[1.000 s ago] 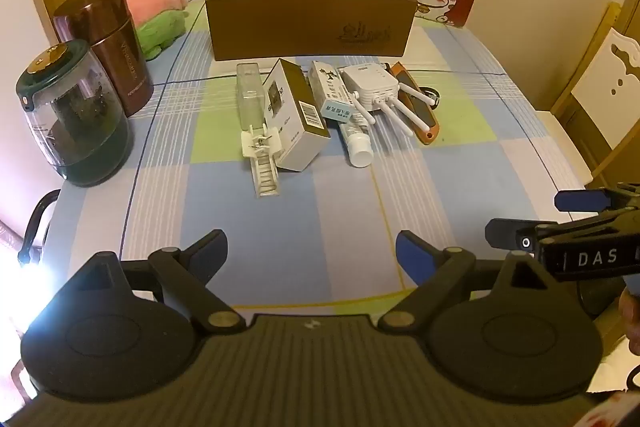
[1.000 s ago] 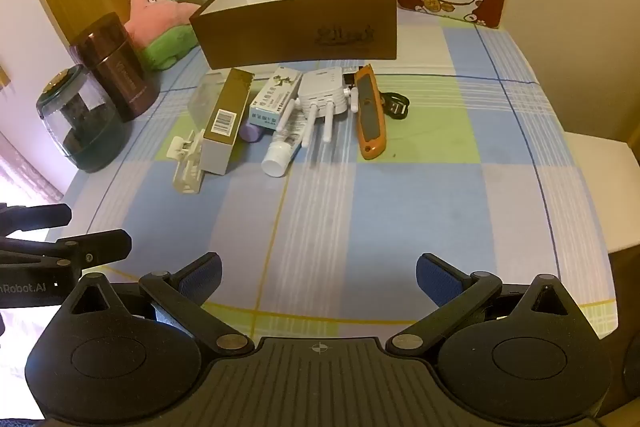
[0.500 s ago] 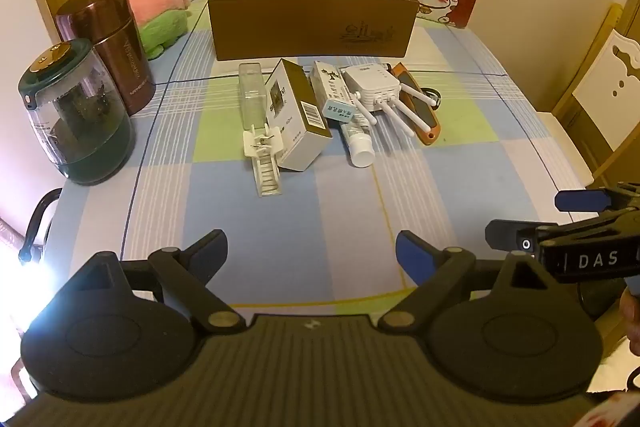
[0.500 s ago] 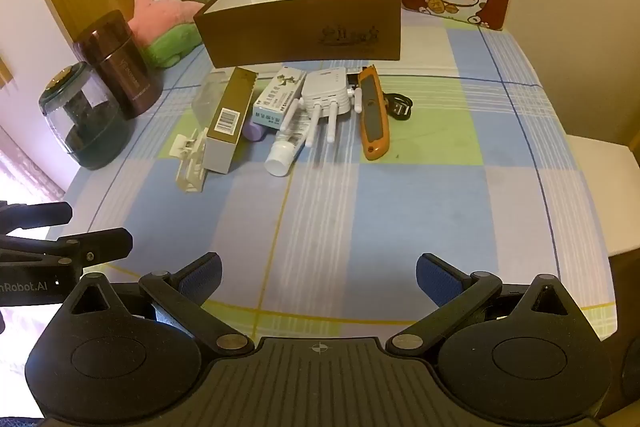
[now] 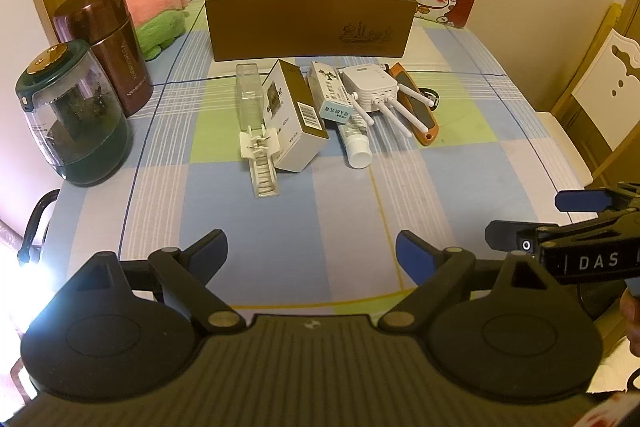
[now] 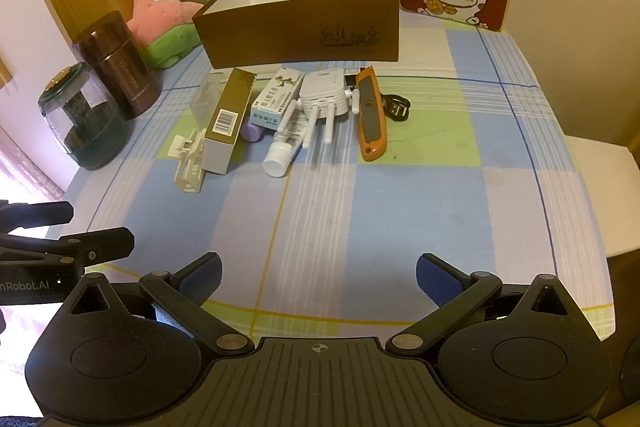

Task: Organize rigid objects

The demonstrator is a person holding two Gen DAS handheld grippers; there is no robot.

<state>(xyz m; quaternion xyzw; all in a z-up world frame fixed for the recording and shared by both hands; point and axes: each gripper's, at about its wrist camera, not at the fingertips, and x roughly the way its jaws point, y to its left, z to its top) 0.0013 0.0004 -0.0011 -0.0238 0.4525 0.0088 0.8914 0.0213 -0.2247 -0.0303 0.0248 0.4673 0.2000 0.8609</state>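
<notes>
Both grippers, left gripper (image 5: 311,247) and right gripper (image 6: 318,269), hover with jaws apart; clutter (image 6: 280,115) waits on the table (image 6: 420,195) before the open box (image 6: 296,31). Tightly packed items risk toppling neighbours when grabbed.

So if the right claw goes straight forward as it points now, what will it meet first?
Probably the white router, maybe with the tube lying beside it. The right claw is open over bare tablecloth, and nothing lies before that row of items. Depth is unclear in this fisheye view, so this is a guess.
</notes>
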